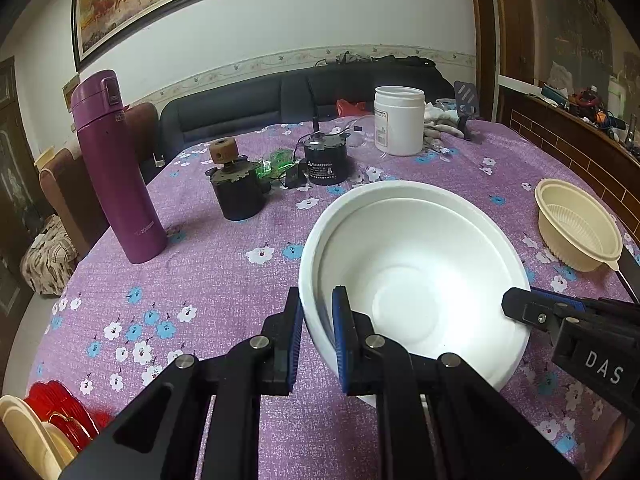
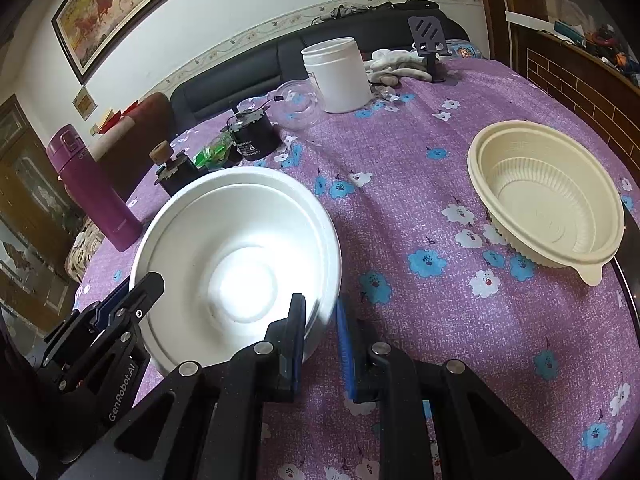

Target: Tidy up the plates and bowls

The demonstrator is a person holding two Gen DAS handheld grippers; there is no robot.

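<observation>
I have both grippers clamped on one white bowl (image 1: 416, 280), centre frame on the purple flowered worktop (image 1: 224, 280). My left gripper (image 1: 318, 340) pinches its near rim; my right gripper (image 2: 320, 340) grips the opposite rim. A cream bowl (image 2: 548, 196) sits apart at the right edge. I judge the sorting barely begun: neither bowl is stacked yet.

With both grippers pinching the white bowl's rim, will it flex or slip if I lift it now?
The white bowl looks thin-walled and disposable, so probably light and somewhat bendy at the rim. The left gripper and right gripper pinch opposite rim edges, which should limit tilting. Its glossy surface may slip.
</observation>
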